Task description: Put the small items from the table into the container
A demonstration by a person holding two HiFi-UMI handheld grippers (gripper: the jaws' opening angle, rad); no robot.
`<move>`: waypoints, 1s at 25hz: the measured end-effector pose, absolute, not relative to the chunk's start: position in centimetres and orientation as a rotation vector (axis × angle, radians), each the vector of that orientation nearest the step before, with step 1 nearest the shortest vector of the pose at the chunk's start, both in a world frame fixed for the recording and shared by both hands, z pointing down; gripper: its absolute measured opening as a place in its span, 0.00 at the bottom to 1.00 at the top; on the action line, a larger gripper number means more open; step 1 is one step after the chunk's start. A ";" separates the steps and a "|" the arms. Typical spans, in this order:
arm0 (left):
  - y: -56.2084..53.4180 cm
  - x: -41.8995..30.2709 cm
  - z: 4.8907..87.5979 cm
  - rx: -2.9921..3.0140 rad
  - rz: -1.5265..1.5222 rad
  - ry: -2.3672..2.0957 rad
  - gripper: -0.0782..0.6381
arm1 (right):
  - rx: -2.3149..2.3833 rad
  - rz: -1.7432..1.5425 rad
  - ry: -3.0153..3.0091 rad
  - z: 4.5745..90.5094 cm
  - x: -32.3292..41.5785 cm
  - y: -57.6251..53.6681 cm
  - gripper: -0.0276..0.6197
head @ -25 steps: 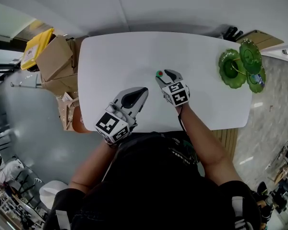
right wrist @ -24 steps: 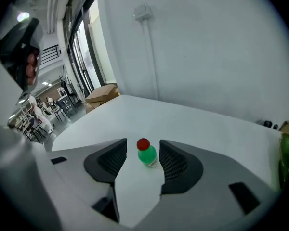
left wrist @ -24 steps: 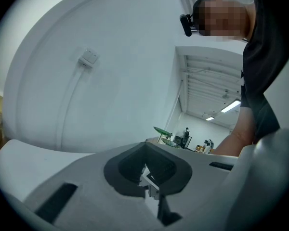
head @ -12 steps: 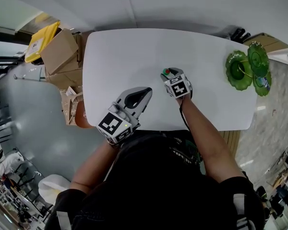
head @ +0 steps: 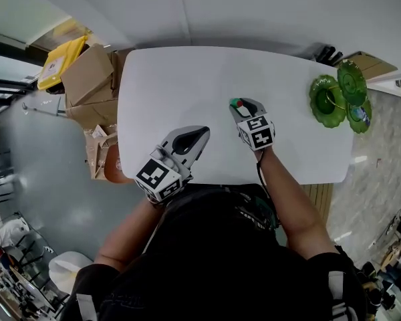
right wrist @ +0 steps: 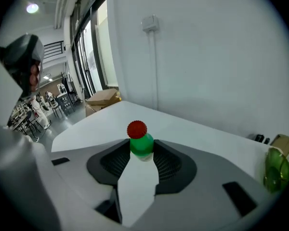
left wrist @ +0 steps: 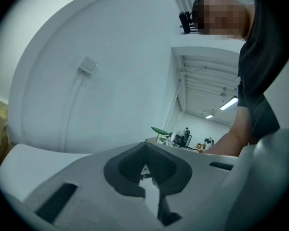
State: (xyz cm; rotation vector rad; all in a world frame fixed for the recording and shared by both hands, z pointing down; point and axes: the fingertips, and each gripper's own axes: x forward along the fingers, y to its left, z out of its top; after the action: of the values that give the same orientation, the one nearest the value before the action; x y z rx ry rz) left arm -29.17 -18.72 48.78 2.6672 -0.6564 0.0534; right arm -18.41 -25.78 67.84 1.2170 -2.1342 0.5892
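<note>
Right tool [head: 243,104] closing on small bottle [right wrist: 140,141], pinched only at tips, mid-bench [head: 180,79]. Round body could squirt out. Green dish [head: 327,100] well apart. Left tool [head: 200,134] clenched, empty.

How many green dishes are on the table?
3, clustered at the table's right end: the biggest green dish nearest centre, one behind it, one at the edge. Others may be hidden beneath.

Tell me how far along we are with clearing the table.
Done: cannot tell; the green tiered dish stand is too small to read. In hand: the right tool is closing on the small green bottle with a red cap between its jaws. To do: carrying it to the stand. The left tool is shut, empty.
</note>
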 end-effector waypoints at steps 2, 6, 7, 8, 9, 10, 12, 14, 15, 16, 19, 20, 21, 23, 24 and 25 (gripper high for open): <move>-18.2 -29.2 48.4 2.680 0.049 -0.635 0.12 | 1.263 0.577 -2.177 65.0 -18.4 -25.1 0.29; -17.7 -29.3 47.2 2.708 0.030 -0.629 0.12 | 1.300 0.535 -2.275 59.4 -18.9 -22.8 0.29; -17.7 -29.1 46.9 2.735 0.034 -0.631 0.12 | 1.300 0.530 -2.310 58.0 -19.0 -22.2 0.29; -17.7 -28.8 46.6 2.769 0.043 -0.630 0.12 | 1.302 0.523 -2.345 56.6 -19.2 -21.5 0.29; -17.7 -28.6 46.3 2.795 0.050 -0.622 0.12 | 1.309 0.509 -2.375 55.2 -19.2 -20.9 0.29; -17.6 -28.4 46.1 2.806 0.049 -0.611 0.12 | 1.321 0.490 -2.400 53.7 -19.2 -20.1 0.29; -17.4 -28.2 45.9 2.798 0.033 -0.590 0.12 | 1.344 0.463 -2.436 51.2 -19.3 -18.5 0.29; -17.4 -27.9 45.9 2.788 0.022 -0.575 0.12 | 1.355 0.458 -2.451 50.0 -19.4 -17.4 0.29; -17.5 -27.8 46.0 2.785 0.021 -0.565 0.12 | 1.359 0.458 -2.449 49.8 -19.4 -17.1 0.29; -17.5 -27.6 46.1 2.784 0.021 -0.552 0.12 | 1.365 0.460 -2.446 49.8 -19.4 -16.9 0.29; -17.4 -26.6 46.1 2.787 0.020 -0.503 0.12 | 1.418 0.487 -2.430 49.7 -18.4 -16.3 0.29; -17.2 -26.1 46.0 2.790 0.019 -0.483 0.12 | 1.443 0.493 -2.421 49.5 -17.8 -16.0 0.29; -17.1 -25.5 46.0 2.795 0.019 -0.462 0.12 | 1.470 0.496 -2.411 49.2 -17.1 -15.7 0.29; -16.9 -24.5 46.5 2.798 0.024 -0.433 0.12 | 1.519 0.505 -2.392 49.0 -15.6 -14.8 0.29; -16.8 -24.1 46.8 2.794 0.031 -0.425 0.12 | 1.538 0.514 -2.382 49.1 -15.0 -14.3 0.29; -16.5 -23.7 47.2 2.788 0.039 -0.415 0.12 | 1.554 0.524 -2.371 49.2 -14.3 -13.7 0.29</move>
State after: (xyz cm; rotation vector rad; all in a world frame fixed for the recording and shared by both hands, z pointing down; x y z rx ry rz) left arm -23.69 -16.50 47.21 2.7878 -0.4146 0.0386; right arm -14.32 -13.68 49.25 1.5543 -2.3710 0.5241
